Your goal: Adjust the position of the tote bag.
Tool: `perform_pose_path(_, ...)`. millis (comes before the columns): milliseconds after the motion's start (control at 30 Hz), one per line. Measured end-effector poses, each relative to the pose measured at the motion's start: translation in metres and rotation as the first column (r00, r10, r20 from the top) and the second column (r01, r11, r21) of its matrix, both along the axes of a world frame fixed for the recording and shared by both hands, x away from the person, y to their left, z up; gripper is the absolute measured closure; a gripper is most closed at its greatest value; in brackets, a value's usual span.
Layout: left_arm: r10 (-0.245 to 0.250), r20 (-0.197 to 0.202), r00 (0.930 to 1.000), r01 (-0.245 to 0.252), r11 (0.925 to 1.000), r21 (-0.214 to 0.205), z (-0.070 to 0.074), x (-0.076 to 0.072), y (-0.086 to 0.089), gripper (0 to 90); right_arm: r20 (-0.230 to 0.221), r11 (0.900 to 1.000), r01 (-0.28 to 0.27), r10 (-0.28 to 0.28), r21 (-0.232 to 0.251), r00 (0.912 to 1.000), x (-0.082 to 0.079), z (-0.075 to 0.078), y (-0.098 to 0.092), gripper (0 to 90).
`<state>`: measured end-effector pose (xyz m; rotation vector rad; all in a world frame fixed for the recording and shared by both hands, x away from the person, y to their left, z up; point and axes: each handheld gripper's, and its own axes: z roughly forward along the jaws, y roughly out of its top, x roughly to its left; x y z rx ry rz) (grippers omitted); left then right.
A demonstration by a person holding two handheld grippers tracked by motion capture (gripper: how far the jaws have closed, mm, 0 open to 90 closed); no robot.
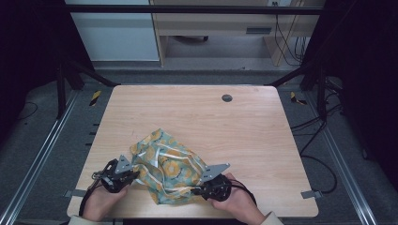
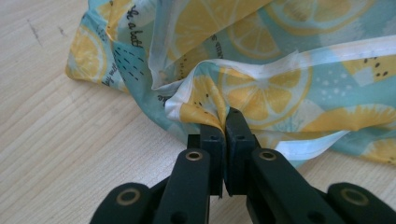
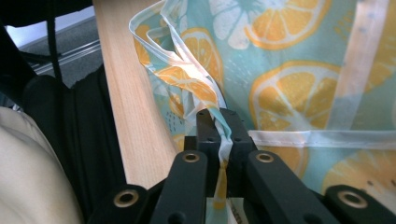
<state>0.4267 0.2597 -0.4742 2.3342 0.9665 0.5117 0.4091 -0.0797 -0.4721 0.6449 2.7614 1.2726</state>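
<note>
A crumpled cloth printed with yellow lemon slices on a pale teal ground, edged with a white band, lies on the near part of the wooden desk, bunched into a loose heap between the person's two hands. The left claw sits at the cloth's left edge, held in the left hand near the desk's front left corner; in the left gripper view its black jaws are pressed together on a fold of the hemmed border, with the fabric pinched right at the tips and the rest of the cloth spreading away over the wood. The right claw is at the cloth's right front edge, held in the right hand close to the front rim of the desk; in the right gripper view its jaws are clamped on a twisted strip of the cloth that runs down between them, and the fabric hangs slack above and to the right. That view also shows the desk's edge and, beyond it, a light sleeve and dark clothing. A small round grey grommet sits in the far part of the desk, well apart from the cloth. Grey floor and metal frame rails surround the desk.
</note>
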Motion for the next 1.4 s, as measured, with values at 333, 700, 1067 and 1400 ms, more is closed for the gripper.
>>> perform_pose_path(333, 0.005, 0.012, 0.9999, -0.005, 0.9998, -0.017, 0.002, 0.000, 0.003, 88.3, 0.026, 0.9994, 0.029, -0.030, 0.017, 0.9992, -0.007, 0.009, -0.004, 51.2)
perform_pose_path(700, 0.013, 0.026, 0.9996, -0.013, 0.9993, -0.036, 0.006, -0.001, 0.006, 89.4, 0.066, 0.9977, 0.050, -0.053, 0.044, 0.9964, -0.016, 0.041, -0.019, 38.0)
perform_pose_path(1067, -0.011, 0.080, 0.9967, 0.019, 0.9952, -0.096, 0.016, -0.015, 0.002, 89.5, 0.115, 0.9979, -0.028, 0.021, 0.058, 0.9931, 0.003, 0.072, 0.051, 57.8)
perform_pose_path(1400, -0.032, 0.124, 0.9917, 0.049, 0.9895, -0.136, 0.025, -0.024, 0.001, 89.7, 0.122, 0.9992, 0.029, -0.026, -0.028, 0.9922, 0.026, 0.066, 0.096, 60.6)
